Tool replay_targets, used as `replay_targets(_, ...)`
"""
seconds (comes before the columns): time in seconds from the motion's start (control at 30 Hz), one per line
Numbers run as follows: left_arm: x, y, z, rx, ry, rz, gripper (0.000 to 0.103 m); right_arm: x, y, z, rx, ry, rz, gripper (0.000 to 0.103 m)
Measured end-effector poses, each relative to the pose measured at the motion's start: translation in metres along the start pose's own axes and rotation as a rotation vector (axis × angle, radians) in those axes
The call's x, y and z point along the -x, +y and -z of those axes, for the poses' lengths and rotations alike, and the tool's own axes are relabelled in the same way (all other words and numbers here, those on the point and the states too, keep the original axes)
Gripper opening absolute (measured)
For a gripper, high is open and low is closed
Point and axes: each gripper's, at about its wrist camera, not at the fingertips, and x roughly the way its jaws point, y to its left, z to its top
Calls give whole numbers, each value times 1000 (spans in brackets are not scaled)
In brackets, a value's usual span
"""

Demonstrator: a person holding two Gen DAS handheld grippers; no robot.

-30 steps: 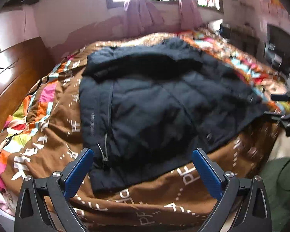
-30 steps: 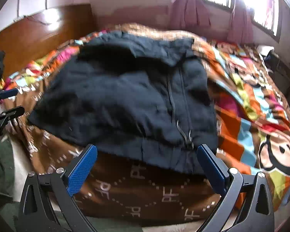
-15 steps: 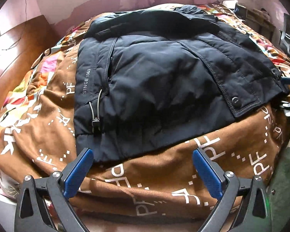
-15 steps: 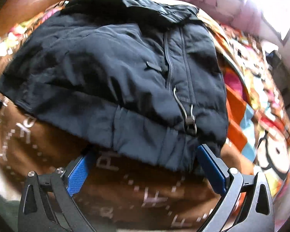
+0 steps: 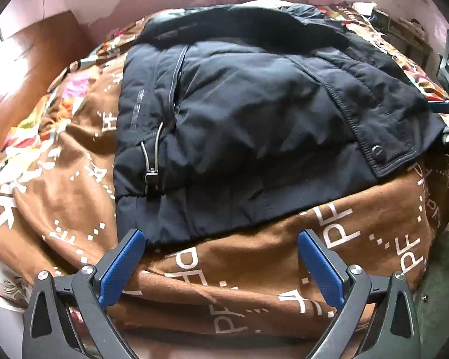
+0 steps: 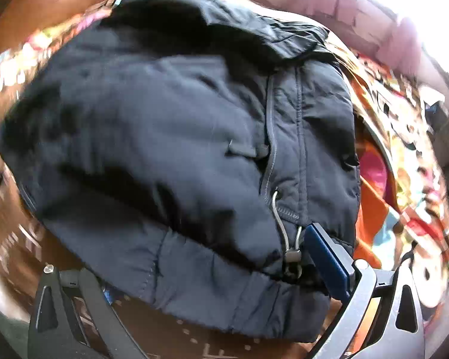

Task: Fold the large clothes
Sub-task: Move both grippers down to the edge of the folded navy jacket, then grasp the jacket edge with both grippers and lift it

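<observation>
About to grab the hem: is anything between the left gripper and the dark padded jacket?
Nothing visible. The left gripper is open just short of the dark navy padded jacket, with only the brown lettered blanket under its fingers.

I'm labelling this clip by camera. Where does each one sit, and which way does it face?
Left wrist: on the left gripper, low at the bed's near edge, looking across the brown blanket at the jacket; both blue fingers show, open, and the other gripper's tip at far right.
Right wrist: on the right gripper, pushed against the jacket's hem; one blue finger shows, the other is hidden under the fabric.
Shared: the jacket, its drawcord toggle and the blanket.
</observation>
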Motion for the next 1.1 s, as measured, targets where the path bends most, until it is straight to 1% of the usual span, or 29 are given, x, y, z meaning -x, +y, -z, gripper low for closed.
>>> replay_targets(0.07,0,4,-1,7,0,25,103,3,-9,-9,-67,-1,-73,100)
replay_targets(0.13,3,4,-3,-17,-12,30,103,5,-13,-18,-85,4,-121,100)
replay_targets(0.27,7,-5,-5,-125,-39,-13,103,10,-13,-42,-51,32,-174,100)
replay_targets(0.33,6,-10,-6,-185,-47,-59,103,13,-13,-55,-33,51,-194,100)
replay_targets(0.37,4,-12,-8,-198,-44,-72,103,11,-14,-61,-32,58,-202,100)
replay_targets(0.5,-4,-8,-15,-170,-21,-92,103,17,-20,-77,-63,67,-254,100)
replay_targets(0.53,-6,-7,-17,-160,-20,-109,103,18,-23,-80,-88,68,-275,100)
replay_targets(0.63,-9,-5,-23,-140,-44,-197,103,21,-31,-88,-159,61,-329,100)
replay_targets(0.73,-14,-5,-30,-132,-59,-274,103,23,-35,-90,-190,54,-345,100)
replay_targets(0.77,-17,-4,-32,-131,-58,-298,100,23,-36,-91,-197,54,-348,100)
replay_targets(0.8,-18,-2,-36,-124,-54,-321,94,23,-37,-92,-203,54,-350,100)
replay_targets(0.83,-18,3,-40,-104,-56,-344,81,23,-38,-93,-207,55,-351,100)
replay_targets(0.87,-16,9,-45,-77,-57,-352,75,24,-39,-93,-213,53,-353,100)
replay_targets(0.9,-12,15,-49,-49,-62,-342,73,25,-41,-95,-215,53,-356,100)
replay_targets(0.93,-3,23,-54,-5,-86,-322,69,26,-41,-96,-218,48,-361,100)
replay_targets(0.97,5,27,-57,18,-109,-313,66,28,-43,-97,-221,45,-362,100)
replay_targets(1.03,22,33,-66,33,-166,-314,62,32,-46,-98,-229,30,-357,100)
replay_targets(1.1,36,33,-73,20,-216,-317,57,38,-50,-96,-236,8,-337,100)
